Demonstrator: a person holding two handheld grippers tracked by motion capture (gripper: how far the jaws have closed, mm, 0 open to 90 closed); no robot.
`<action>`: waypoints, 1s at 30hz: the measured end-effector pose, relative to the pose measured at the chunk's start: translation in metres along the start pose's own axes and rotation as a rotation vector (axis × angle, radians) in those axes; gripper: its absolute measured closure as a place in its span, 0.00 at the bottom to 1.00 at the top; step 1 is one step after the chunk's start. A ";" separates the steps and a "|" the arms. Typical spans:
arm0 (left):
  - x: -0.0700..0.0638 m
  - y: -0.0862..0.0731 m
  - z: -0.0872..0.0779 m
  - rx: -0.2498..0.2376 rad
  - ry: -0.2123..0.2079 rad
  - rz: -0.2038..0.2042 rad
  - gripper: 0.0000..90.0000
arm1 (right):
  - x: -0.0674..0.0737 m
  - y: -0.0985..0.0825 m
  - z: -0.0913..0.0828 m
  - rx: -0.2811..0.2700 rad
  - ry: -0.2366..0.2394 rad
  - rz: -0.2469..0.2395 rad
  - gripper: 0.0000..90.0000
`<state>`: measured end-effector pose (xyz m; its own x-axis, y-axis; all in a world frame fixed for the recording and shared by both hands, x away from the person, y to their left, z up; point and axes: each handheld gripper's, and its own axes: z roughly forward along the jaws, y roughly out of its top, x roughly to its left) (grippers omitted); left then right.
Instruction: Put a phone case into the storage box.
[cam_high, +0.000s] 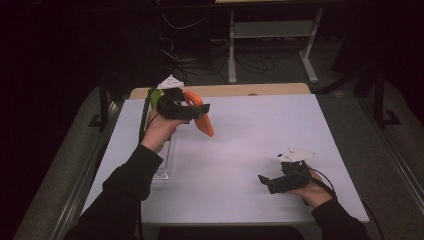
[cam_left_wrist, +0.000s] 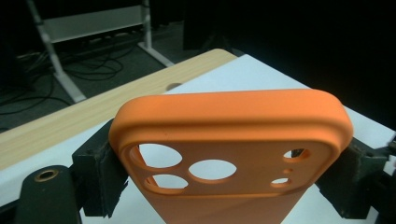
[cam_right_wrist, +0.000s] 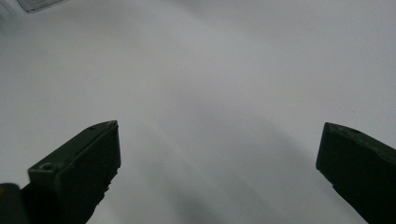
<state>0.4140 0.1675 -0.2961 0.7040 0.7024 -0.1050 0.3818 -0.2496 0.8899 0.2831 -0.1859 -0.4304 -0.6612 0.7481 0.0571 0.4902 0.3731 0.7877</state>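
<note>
An orange phone case (cam_high: 203, 123) with several camera cut-outs hangs in the air above the far left part of the white table (cam_high: 250, 135). My left gripper (cam_high: 199, 111) is shut on it. In the left gripper view the two black pads (cam_left_wrist: 100, 179) press on the case (cam_left_wrist: 233, 119) from both sides near its camera end. My right gripper (cam_high: 266, 182) lies low over the near right part of the table, pointing left. Its jaws stand wide apart in the right gripper view (cam_right_wrist: 219, 158), with bare white tabletop between them.
A clear plastic piece (cam_high: 165, 162) lies flat at the table's left edge, beside my left forearm; its corner shows in the right gripper view (cam_right_wrist: 37, 3). A wooden strip (cam_high: 240, 90) borders the far edge. Beyond it stand a metal frame (cam_high: 270, 30) and floor cables.
</note>
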 end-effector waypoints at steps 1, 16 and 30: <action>0.003 0.002 -0.002 -0.004 0.010 -0.006 0.16 | -0.001 -0.001 -0.001 0.001 0.003 -0.003 0.00; 0.056 0.025 -0.038 0.001 0.227 -0.033 0.16 | -0.010 -0.009 -0.007 -0.001 0.007 -0.009 0.00; 0.093 0.003 -0.024 0.131 0.477 -0.126 0.16 | -0.010 -0.008 -0.008 0.000 0.002 -0.008 0.00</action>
<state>0.4661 0.2482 -0.2930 0.3078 0.9509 0.0332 0.5400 -0.2033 0.8168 0.2811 -0.2012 -0.4321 -0.6663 0.7438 0.0524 0.4851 0.3790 0.7880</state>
